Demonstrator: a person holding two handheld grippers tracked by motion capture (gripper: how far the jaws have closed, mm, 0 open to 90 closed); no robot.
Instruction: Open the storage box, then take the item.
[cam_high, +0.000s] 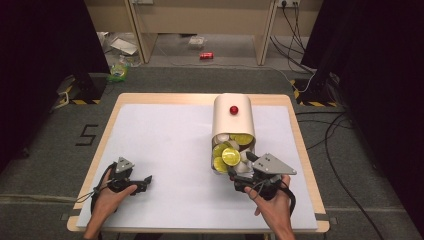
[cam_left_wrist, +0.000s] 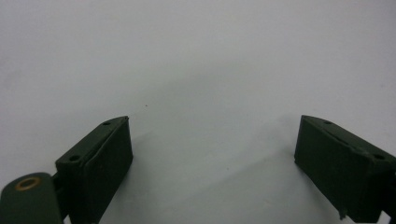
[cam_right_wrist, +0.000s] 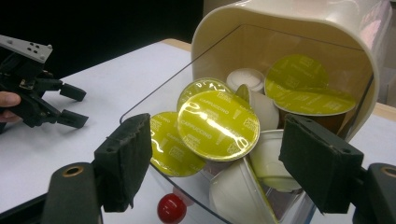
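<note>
Here, the cream container (cam_high: 233, 120) lay on its side on the white table (cam_high: 165, 145), its open mouth turned toward the person and packed with coffee capsules (cam_high: 231, 156). The right hand-held gripper (cam_high: 244, 176) sat just before that mouth, held by the right hand (cam_high: 272, 202); its jaws stood wide apart and gripped nothing. The left hand-held gripper (cam_high: 146, 181) lay well to the left of the container, near the table's front edge, in the left hand (cam_high: 109, 197), its jaws likewise spread and empty.

The high view placed a red knob (cam_high: 233, 109) on the container's upper side. The right gripper view added detail absent from above: a clear panel (cam_right_wrist: 154, 100) across the mouth, yellow-green foil lids reading CAPPUCCINO (cam_right_wrist: 218, 125), white capsule bodies (cam_right_wrist: 238, 193) below them, and a red ball (cam_right_wrist: 171, 208) beneath the panel's edge. It also showed the left hand-held gripper (cam_right_wrist: 74, 106) farther off, left of the container.

The left gripper view showed bare table (cam_left_wrist: 201, 70) between two widely parted jaws.
</note>
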